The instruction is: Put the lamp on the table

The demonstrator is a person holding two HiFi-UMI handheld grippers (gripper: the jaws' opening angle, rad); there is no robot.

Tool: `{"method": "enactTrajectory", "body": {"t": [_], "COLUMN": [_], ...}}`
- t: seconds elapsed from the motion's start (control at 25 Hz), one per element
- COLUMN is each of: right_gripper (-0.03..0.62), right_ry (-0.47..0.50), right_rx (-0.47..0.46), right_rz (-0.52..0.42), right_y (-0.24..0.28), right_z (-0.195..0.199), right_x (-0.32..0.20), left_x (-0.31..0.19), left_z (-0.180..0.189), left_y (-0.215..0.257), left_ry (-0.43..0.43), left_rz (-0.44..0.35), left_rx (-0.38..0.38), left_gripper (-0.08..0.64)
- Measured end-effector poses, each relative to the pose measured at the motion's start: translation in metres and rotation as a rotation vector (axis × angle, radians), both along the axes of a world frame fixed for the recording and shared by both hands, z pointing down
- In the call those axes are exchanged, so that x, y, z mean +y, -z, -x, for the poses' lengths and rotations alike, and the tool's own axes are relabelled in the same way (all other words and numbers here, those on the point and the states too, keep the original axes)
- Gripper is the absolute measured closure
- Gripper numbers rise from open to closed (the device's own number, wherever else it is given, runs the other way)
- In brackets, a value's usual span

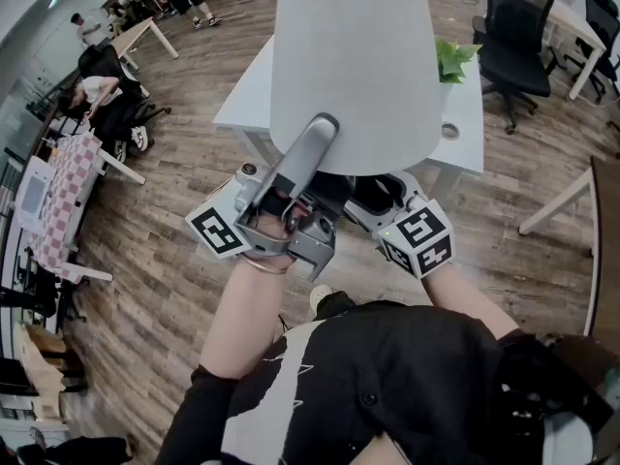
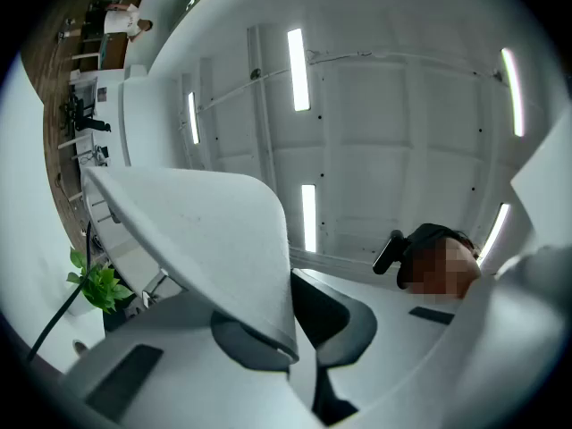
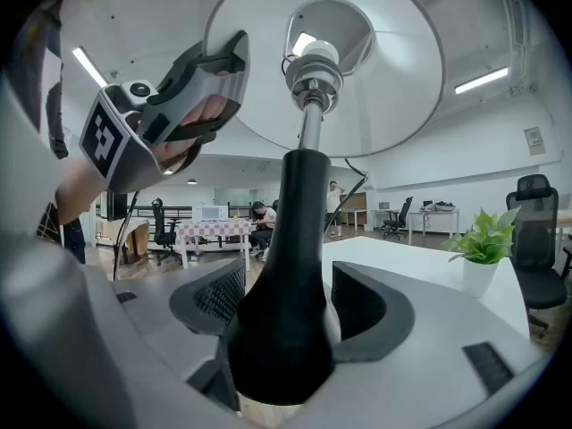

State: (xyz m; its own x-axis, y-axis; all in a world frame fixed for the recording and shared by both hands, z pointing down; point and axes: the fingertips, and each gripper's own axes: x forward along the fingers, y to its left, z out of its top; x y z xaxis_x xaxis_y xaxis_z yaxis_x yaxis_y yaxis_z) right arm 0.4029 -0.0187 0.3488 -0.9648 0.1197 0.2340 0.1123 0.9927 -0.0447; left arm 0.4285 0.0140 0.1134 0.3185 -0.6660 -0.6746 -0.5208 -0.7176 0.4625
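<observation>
The lamp has a wide white shade (image 1: 349, 66) and a black stem (image 3: 295, 284), and it is held in the air in front of the white table (image 1: 242, 95). My left gripper (image 1: 325, 129) points upward and is shut on the near rim of the shade (image 2: 197, 239); its jaws (image 2: 295, 329) pinch the thin edge. My right gripper (image 1: 378, 194) sits under the shade, mostly hidden in the head view. In the right gripper view its jaws (image 3: 286, 307) stand wide around the stem's bulging black lower part, pads against it. The bulb (image 3: 313, 56) shows inside the shade.
A potted green plant (image 1: 453, 61) stands on the table's far right corner. Black office chairs (image 1: 509, 27) are behind the table. A table with a checkered cloth (image 1: 58, 192) and seated people are at the left. Wooden floor surrounds the table.
</observation>
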Motion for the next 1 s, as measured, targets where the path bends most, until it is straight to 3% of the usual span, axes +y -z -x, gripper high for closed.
{"method": "enactTrajectory", "body": {"t": [0.24,0.56,1.0], "right_gripper": [0.285,0.282,0.281], "right_ry": [0.015,0.06,0.051], "right_rx": [-0.015,0.002,0.025], "right_rz": [0.008,0.034,0.059], "right_y": [0.003,-0.013,-0.016], "right_z": [0.014,0.069,0.206], "right_x": [0.001,0.008,0.01], "left_x": [0.0,0.001,-0.001], "left_z": [0.017,0.081,0.222], "left_y": [-0.002,-0.012,-0.015], "left_ry": [0.034,0.095,0.098], "left_rz": [-0.006,-0.004,0.004], "left_rx": [0.019,0.04,0.052], "left_gripper": [0.546,0.546,0.546]}}
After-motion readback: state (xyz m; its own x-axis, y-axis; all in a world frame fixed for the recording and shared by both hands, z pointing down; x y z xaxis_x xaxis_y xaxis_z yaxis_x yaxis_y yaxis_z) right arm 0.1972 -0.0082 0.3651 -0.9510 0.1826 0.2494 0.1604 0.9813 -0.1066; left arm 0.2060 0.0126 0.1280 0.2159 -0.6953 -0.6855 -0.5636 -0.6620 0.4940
